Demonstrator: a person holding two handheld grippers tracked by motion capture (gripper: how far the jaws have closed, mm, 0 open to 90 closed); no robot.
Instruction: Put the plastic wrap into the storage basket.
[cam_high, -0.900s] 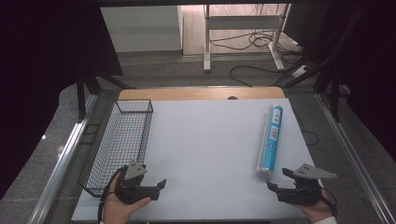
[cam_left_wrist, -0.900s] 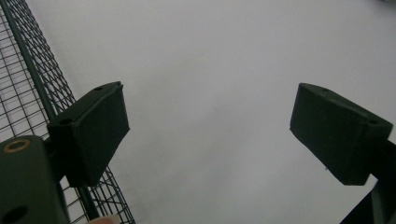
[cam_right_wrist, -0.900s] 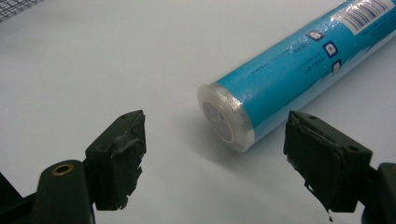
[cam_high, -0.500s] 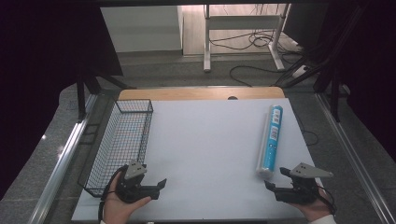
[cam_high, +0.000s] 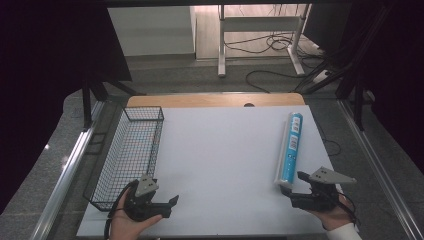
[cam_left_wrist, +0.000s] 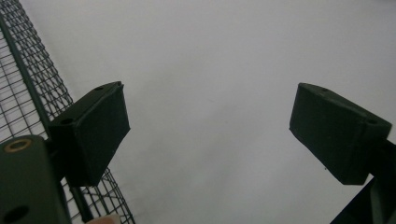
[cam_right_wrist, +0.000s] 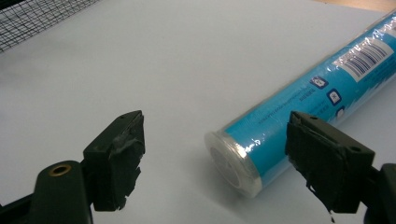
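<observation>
Right gripper (cam_high: 295, 187): jaws spread apart with nothing between the pads, held at the near right of the table, just short of the near end of the blue tube (cam_high: 292, 148); from its own view the tube's clear cap sits ahead of the jaws, toward the right one, untouched.
Left gripper (cam_high: 167, 206): jaws spread wide and pinching nothing, low at the near left, beside the near corner of the wire basket (cam_high: 116, 165).
Blue tube: lying flat on the white table (cam_high: 220, 160) at the right side, lengthwise from near to far, label and barcode facing up.
Progress: by my reading nothing is done yet; the tube rests on the table, ungripped, well apart from the basket.
What is left: closing on the tube, lifting it, and, as I guess it, carrying it across to the basket on the left.
Wire basket: black mesh, long and narrow, along the left edge of the table.
Basket contents: nothing that I can see through the mesh.
</observation>
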